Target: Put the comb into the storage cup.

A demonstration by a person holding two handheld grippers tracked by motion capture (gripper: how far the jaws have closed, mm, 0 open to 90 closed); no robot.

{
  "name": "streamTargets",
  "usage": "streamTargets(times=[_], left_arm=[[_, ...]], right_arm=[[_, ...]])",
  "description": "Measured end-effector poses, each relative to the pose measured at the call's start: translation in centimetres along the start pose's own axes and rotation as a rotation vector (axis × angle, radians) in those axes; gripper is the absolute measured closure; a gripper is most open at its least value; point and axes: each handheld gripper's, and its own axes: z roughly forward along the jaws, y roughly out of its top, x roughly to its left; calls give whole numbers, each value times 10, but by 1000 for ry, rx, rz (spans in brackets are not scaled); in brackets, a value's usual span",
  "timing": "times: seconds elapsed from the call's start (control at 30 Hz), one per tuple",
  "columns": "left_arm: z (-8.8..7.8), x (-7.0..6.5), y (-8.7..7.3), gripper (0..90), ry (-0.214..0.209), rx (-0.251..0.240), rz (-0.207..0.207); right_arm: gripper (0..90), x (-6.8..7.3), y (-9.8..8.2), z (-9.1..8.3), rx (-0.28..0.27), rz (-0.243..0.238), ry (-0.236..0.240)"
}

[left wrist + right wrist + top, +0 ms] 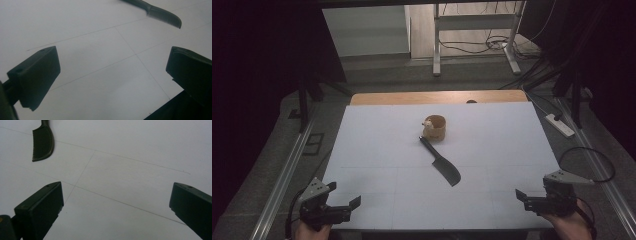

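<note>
Comb (163,15) handle cut off at frame edge

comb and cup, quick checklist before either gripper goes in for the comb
1. Left gripper open, nothing between the jaws: ok.
2. Right gripper open, nothing between the jaws: ok.
3. Comb lies flat on the white board, free to reach from both sides: ok.
4. Comb handle ends close by the wooden cup; whether they touch: cannot tell.
5. Cup upright, mouth up: ok.
6. What sits at the cup's rim: cannot tell.
</note>
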Motion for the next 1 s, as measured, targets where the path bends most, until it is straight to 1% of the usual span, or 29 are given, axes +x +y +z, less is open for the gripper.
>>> streamTargets(times=[0.17,0.3,0.5,0.77,0.8,0.93,1.0], left_arm=[[0,1,0,3,-7,3,-1],[2,-1,1,6,-9,18,19],[4,-2,2,11,-17,32,27],[5,0,3,13,-35,36,20],[6,0,3,13,-36,36,20],[6,1,4,13,-41,38,22],[6,1,3,13,-44,37,16]], right_arm=[[0,1,1,2,13,-10,0],[0,2,1,2,19,-12,5],[0,1,0,2,27,-10,10],[0,1,0,3,33,-19,12],[0,2,0,2,32,-24,19],[0,3,0,1,27,-36,18],[0,3,0,1,28,-37,20]])
